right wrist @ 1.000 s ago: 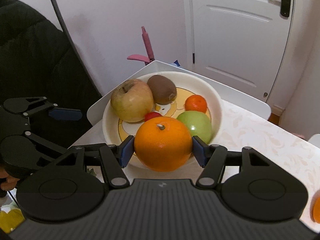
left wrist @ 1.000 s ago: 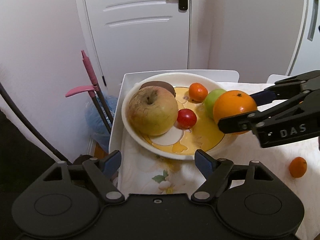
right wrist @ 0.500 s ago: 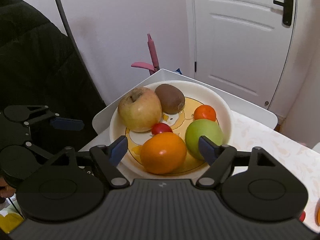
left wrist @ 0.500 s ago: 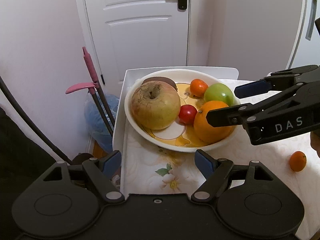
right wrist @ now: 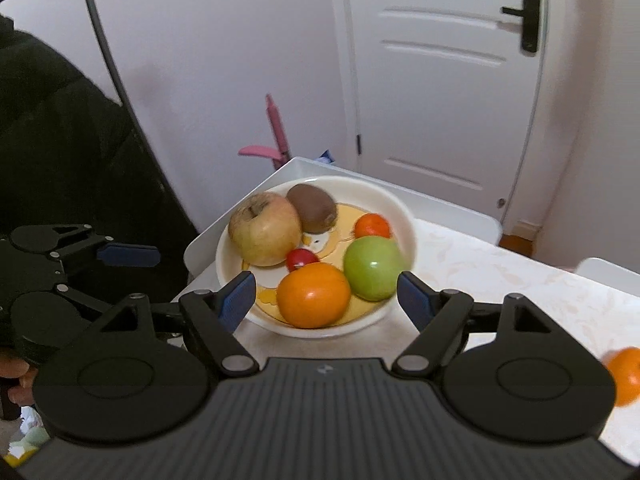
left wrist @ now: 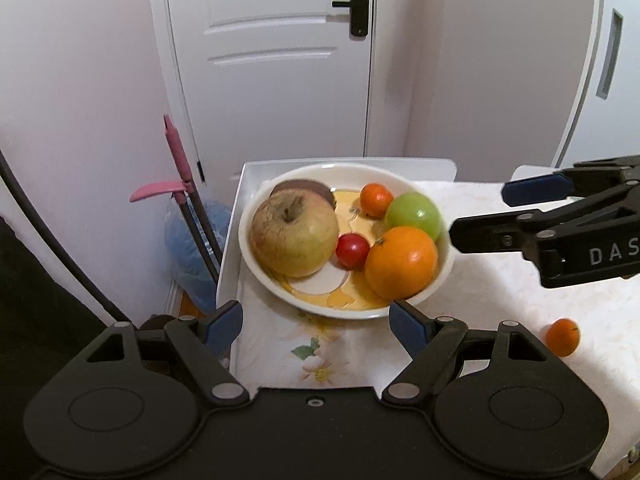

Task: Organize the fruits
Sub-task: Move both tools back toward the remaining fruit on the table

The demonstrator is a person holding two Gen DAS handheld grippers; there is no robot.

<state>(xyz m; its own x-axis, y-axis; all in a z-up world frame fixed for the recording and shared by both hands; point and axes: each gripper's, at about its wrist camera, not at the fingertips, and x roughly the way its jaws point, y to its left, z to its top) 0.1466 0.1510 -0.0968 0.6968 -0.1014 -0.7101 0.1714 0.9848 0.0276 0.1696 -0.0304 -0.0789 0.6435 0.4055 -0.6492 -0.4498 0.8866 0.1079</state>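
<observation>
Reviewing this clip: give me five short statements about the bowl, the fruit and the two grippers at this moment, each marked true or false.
1. The large orange lies in the bowl. True.
2. The right gripper is shut on the large orange. False: its fingers are spread and grip nothing.
3. A small orange lies on the table outside the bowl. True.
4. The left gripper holds the apple. False: it is open and empty; the apple is in the bowl.
5. The kiwi lies beside the apple. True.
</observation>
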